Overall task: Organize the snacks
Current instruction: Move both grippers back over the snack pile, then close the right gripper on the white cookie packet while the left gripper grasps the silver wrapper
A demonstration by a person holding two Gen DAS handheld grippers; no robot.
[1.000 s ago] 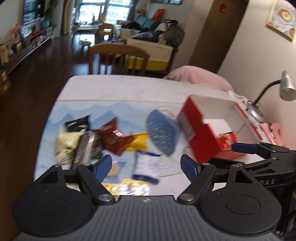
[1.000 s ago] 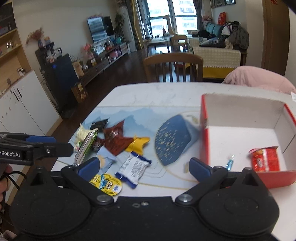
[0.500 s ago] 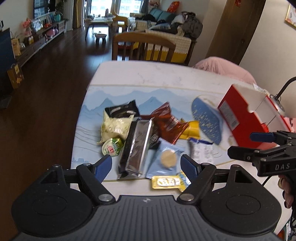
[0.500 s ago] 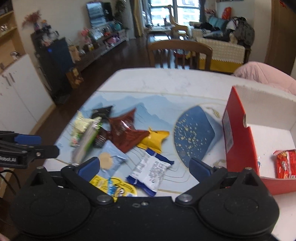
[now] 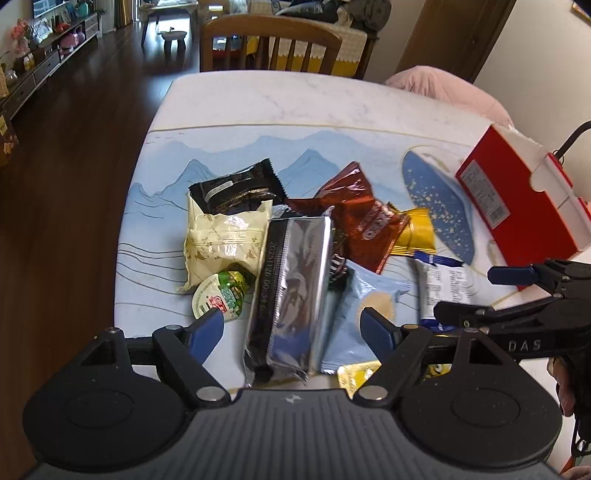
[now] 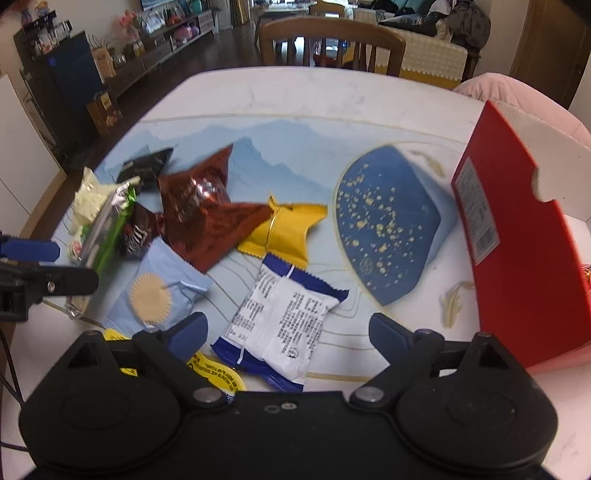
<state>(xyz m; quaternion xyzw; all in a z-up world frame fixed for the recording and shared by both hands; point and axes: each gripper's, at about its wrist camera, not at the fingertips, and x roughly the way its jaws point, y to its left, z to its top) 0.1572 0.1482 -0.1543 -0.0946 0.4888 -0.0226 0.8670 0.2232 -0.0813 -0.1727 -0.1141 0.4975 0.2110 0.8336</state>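
Dark wood floor (image 5: 74, 129). Wooden chair (image 5: 271, 46) at the far edge of the white marble table (image 5: 280, 99). Low cabinet (image 5: 33, 70) along the left wall. Sofa (image 6: 424, 18) behind the chair.

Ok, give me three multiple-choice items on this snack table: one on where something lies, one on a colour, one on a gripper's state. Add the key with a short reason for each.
1. Where does the white-and-blue packet lie?
A. inside the red box
B. on the mat, between the right gripper's open fingers
C. on the chair

2. What colour is the outside of the box?
A. red
B. green
C. black

3. How is the left gripper?
A. shut on the silver packet
B. shut on nothing
C. open, over the silver packet

Key:
1 B, the right wrist view shows it flat on the mat ahead of the right gripper.
2 A, its near wall is red in both views.
3 C, its blue fingertips stand wide apart on either side of the silver packet, not touching it.
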